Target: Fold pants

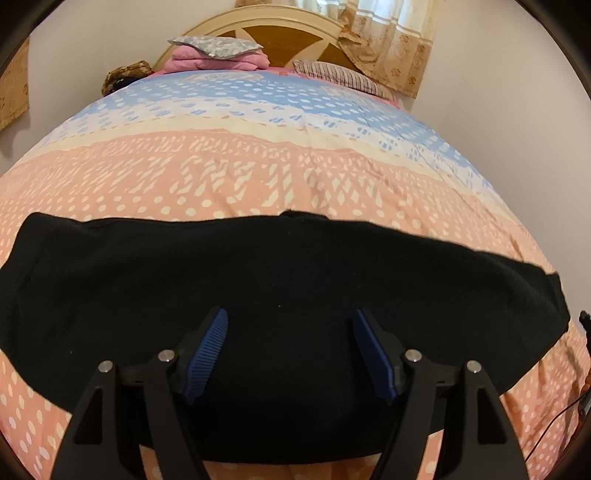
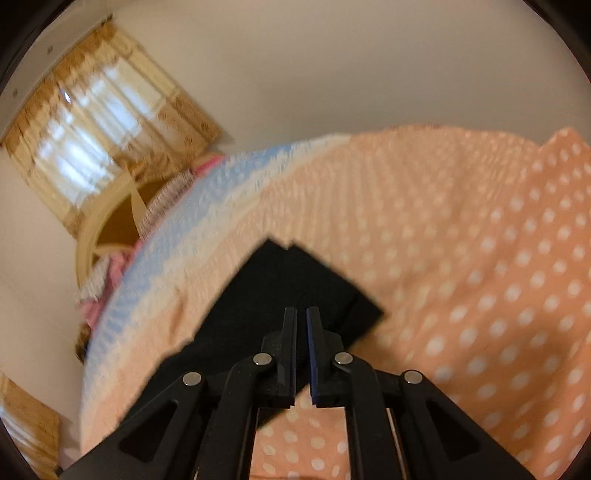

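Black pants [image 1: 280,280] lie flat across the near part of the bed, stretched left to right. My left gripper [image 1: 290,321] hangs open just above their middle, blue pads wide apart, holding nothing. In the right wrist view the pants [image 2: 291,280] show as a dark folded end with a square corner. My right gripper [image 2: 301,314] is over that end with its jaws nearly closed. A narrow gap shows between them. The view is blurred, and I cannot tell whether cloth is pinched.
The bedspread [image 1: 258,177] is pink with white dots, blue toward the headboard [image 1: 280,33]. Folded pink cloth and a grey pillow [image 1: 218,50] sit at the head, a striped pillow [image 1: 340,75] beside them. A curtained window [image 2: 96,122] and plain walls surround the bed.
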Motion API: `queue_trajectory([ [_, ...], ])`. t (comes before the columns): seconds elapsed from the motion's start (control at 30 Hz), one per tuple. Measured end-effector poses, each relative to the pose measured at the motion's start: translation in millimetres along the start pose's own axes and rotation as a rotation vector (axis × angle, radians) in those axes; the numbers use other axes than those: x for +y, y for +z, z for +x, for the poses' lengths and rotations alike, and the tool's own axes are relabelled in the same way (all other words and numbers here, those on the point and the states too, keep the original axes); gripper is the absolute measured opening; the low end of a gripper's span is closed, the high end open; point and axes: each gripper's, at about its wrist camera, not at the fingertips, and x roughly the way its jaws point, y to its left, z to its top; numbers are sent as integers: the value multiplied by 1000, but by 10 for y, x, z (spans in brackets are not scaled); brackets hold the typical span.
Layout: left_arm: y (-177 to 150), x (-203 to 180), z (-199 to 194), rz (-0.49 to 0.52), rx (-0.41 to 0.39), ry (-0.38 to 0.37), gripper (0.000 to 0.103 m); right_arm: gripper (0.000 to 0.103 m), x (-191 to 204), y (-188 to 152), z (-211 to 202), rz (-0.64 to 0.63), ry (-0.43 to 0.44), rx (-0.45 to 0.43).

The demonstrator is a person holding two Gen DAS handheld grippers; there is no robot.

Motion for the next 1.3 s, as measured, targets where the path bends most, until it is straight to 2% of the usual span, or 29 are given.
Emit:
queue_trajectory([
  [0.03, 7, -8, -36, -10, -9, -13, 73, 10, -31, 61, -17, 5, -15, -7],
  [0.07, 13, -25, -63, -13, -17, -21, 73, 19, -44, 102, -1, 0, -31, -6],
  [0.1, 20, -57, -102, -9, -29, -28, 73, 34, -47, 146, 37, -11, -48, -4],
  [0.13, 29, -105, -138, 8, -40, -32, 73, 42, -39, 193, 82, -23, -58, -6],
  [0.17, 32, -147, -159, 23, -45, -32, 73, 56, -21, 241, 138, -44, -68, -10],
  [0.2, 34, -215, -187, 50, -50, -33, 73, 58, 6, 302, 206, -70, -77, -11],
  [0.3, 31, -366, -222, 92, -56, -43, 73, 57, 155, 457, 416, -168, -33, 8],
  [0.33, 33, -406, -215, 97, -55, -51, 73, 57, 261, 511, 523, -243, -31, 22],
  [0.4, 32, -474, -190, 109, -50, -56, 73, 57, 390, 565, 703, -334, -57, 55],
  [0.53, -12, -602, -104, 131, -24, -58, 73, 57, 549, 561, 1088, -427, -64, 159],
  [0.57, -29, -634, -78, 138, -15, -54, 73, 51, 592, 528, 1190, -458, -88, 180],
  [0.6, -38, -648, -61, 141, -9, -50, 73, 26, 608, 479, 1237, -480, -114, 199],
  [0.67, -59, -652, -20, 140, 4, -47, 73, 19, 635, 446, 1269, -514, -168, 196],
  [0.7, -67, -640, 7, 135, 12, -44, 73, 13, 624, 449, 1210, -505, -172, 179],
  [0.8, -92, -594, 66, 120, 26, -36, 73, 9, 502, 490, 973, -385, -199, 76],
  [0.83, -105, -585, 72, 119, 29, -38, 74, 9, 433, 509, 912, -351, -244, 27],
  [0.87, -119, -583, 85, 125, 29, -38, 74, 9, 388, 511, 930, -344, -274, 15],
  [0.9, -127, -588, 85, 133, 25, -37, 74, 9, 322, 507, 1011, -339, -281, 44],
  [0.93, -137, -592, 80, 142, 17, -34, 75, 9, 202, 511, 1182, -308, -252, 140],
  [1.03, -152, -599, 59, 141, 13, -28, 75, 9, 69, 640, 1091, -223, -151, 102],
  [1.1, -182, -595, -14, 143, 3, -16, 75, 9, 37, 696, 953, -181, -153, 95],
  [1.13, -211, -606, -68, 157, -11, -3, 75, 9, 47, 695, 795, -162, -131, 59],
  [1.23, -298, -648, -163, 200, -47, -3, 75, 9, 257, 521, 414, -232, -63, 21],
  [1.3, -361, -704, -175, 230, -57, -20, 75, 9, 442, 286, 321, -326, -43, 62],
])
